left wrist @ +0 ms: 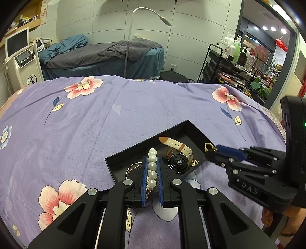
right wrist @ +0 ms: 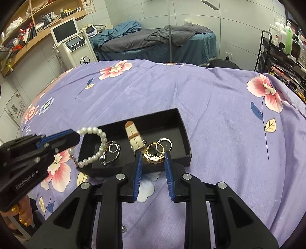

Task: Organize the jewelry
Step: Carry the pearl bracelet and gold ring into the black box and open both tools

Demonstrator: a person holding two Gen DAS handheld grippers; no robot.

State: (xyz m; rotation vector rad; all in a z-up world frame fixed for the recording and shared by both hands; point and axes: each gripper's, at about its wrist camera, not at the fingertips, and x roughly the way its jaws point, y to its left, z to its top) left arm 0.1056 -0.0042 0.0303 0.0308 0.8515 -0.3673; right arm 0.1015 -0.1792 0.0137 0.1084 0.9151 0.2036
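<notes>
Over the black tray [right wrist: 183, 122], I'm pinching the pearl bracelet [left wrist: 152, 166] with my left gripper [left wrist: 152, 162] and a gold ring [right wrist: 153, 155] with the right gripper [right wrist: 153, 159]; dangling pearls risk snagging the tray edge.

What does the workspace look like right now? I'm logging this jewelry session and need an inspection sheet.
Surface: purple floral bedspread.
Job's things: black tray holding watch, rings, silver bangle.
Clutter: nothing seen.
Grippers: left gripper shut on pearl bracelet; right gripper shut on gold bangle.
Cables: nothing seen.
Surroundings: massage bed, lamp, white machine, bottle rack.
</notes>
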